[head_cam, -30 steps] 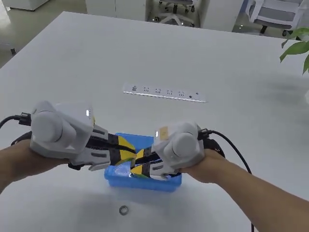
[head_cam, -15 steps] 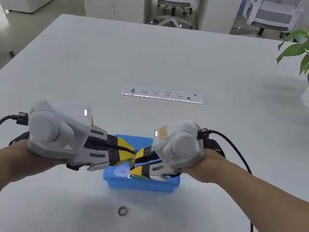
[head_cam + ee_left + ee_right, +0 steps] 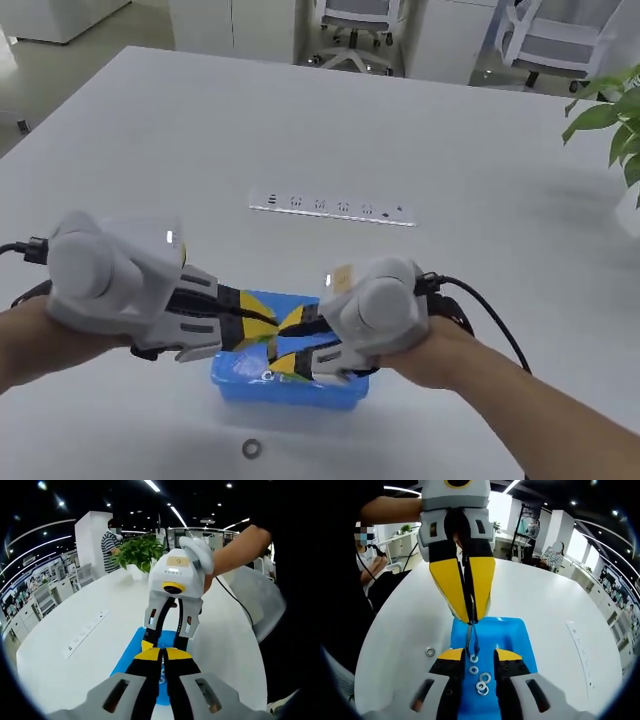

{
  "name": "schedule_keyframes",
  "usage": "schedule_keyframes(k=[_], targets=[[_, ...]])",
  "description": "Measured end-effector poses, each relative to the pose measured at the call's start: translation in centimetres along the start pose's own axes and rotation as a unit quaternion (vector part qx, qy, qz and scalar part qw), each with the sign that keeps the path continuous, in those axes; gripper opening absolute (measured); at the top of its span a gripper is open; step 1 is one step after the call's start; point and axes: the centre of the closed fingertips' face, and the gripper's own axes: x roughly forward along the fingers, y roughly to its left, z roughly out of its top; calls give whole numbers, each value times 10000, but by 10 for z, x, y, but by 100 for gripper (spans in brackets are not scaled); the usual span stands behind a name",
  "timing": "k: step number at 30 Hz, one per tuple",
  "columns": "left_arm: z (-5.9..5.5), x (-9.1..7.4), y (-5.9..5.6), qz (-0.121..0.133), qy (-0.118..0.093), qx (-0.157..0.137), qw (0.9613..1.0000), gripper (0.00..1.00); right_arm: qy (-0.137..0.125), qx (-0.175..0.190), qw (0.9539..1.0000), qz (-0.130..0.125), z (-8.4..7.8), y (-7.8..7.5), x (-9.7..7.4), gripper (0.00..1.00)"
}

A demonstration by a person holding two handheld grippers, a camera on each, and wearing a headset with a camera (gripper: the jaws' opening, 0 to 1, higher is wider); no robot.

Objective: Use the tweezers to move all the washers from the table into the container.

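Note:
My left gripper [image 3: 469,617] is shut on thin metal tweezers [image 3: 470,635], which point down into the blue container [image 3: 515,635]. The tweezer tips are at a washer [image 3: 473,658] inside the container, next to several other washers [image 3: 482,682]. My right gripper [image 3: 480,655] faces the left one with its jaws apart on either side of the tweezer tips, not touching them. In the head view both grippers, left [image 3: 270,325] and right [image 3: 285,345], meet over the container [image 3: 300,392]. One washer [image 3: 251,448] lies on the table just in front of it, also seen as the washer [image 3: 430,652] left of the container.
A white power strip [image 3: 330,208] lies on the table beyond the container. A cable [image 3: 490,320] trails from the right gripper. Office chairs [image 3: 545,40] and a green plant [image 3: 610,125] stand past the table's far and right edges.
The head camera has tilted, so the picture shifted. Both grippers stay nose to nose over the blue container, and the loose washer has not moved.

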Motion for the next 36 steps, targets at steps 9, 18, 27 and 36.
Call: schedule_keyframes(k=[9, 18, 27, 36], targets=[[6, -2, -3, -10, -27, -14, 10000, 5, -21, 194, 9995, -264, -3, -2, -21, 28], [12, -5, -7, -15, -44, -60, 10000, 5, -60, 431, 9979, -471, -11, 1, -40, 32], [16, -13, -11, 8, -17, -44, 10000, 5, -69, 615, 9959, -654, -19, 5, -57, 39], [18, -19, -17, 49, 13, -59, 10000, 5, -101, 780, 9936, -813, -26, 14, -68, 45]])
